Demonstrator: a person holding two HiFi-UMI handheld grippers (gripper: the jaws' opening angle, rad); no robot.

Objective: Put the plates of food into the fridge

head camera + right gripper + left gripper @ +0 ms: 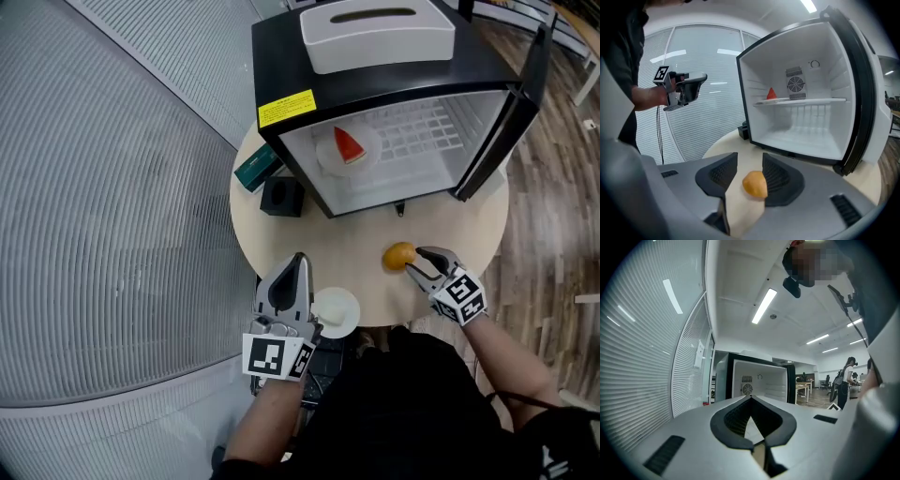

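White round plate [327, 157] carrying a red wedge of watermelon [349, 145] sits on the wire shelf inside the black mini fridge [375, 89], towards its left side. The fridge's door [511, 112] is swung wide open to the right. A second small white plate [350, 302] with something pale on it lies at the near edge of the round beige table [347, 248], well apart from the fridge and just beside the body of the left gripper [299, 258]. That gripper is held level and its jaws meet at the tips with nothing between them. Out on the table in front of the fridge lies a round orange-yellow piece of food [398, 255]. The right gripper [412, 260] is tipped down at it with its jaws partly apart; the food sits between them, close against one pad and clear of the other. A white tissue box [375, 33] rests on the fridge, and a teal box [255, 169] and a small black box [281, 195] stand by its left side.
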